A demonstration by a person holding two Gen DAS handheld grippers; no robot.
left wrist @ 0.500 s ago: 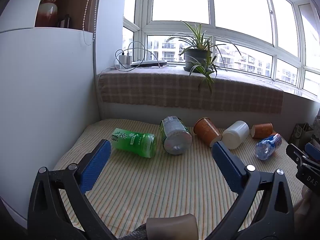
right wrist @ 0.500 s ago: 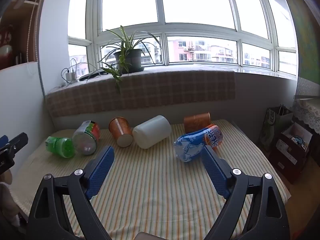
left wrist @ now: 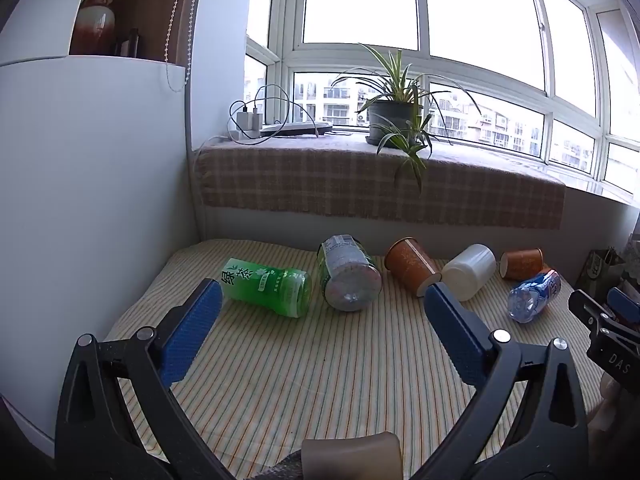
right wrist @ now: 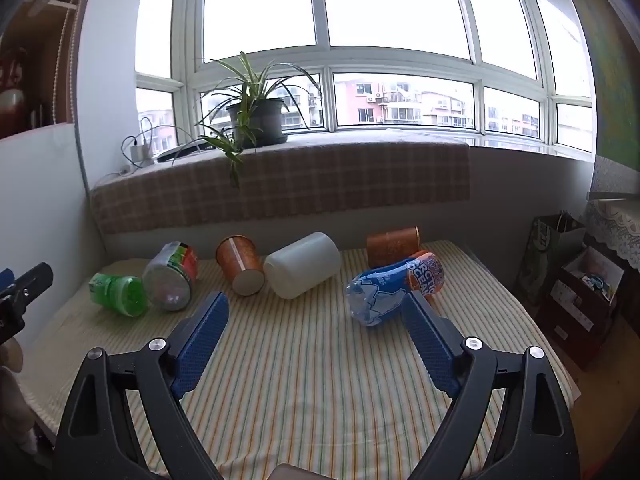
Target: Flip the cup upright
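Several containers lie on their sides on a striped table (left wrist: 304, 368). From the left: a green tea bottle (left wrist: 266, 286), a clear labelled jar (left wrist: 347, 273), an orange paper cup (left wrist: 412, 266), a white cup (left wrist: 469, 272), a second orange cup (left wrist: 521, 263) and a blue bottle (left wrist: 534, 296). The right wrist view shows the same row: the green bottle (right wrist: 118, 293), the jar (right wrist: 171, 276), the orange cup (right wrist: 240, 264), the white cup (right wrist: 303, 265), the second orange cup (right wrist: 393, 246), the blue bottle (right wrist: 394, 287). My left gripper (left wrist: 322, 306) is open and empty, short of the row. My right gripper (right wrist: 316, 314) is open and empty.
A checked cloth covers the window sill (left wrist: 380, 184) behind the table, with a potted plant (left wrist: 394, 114) and chargers (left wrist: 248, 122). A white cabinet wall (left wrist: 92, 200) stands at the left. Bags and boxes (right wrist: 576, 276) sit on the floor at the right.
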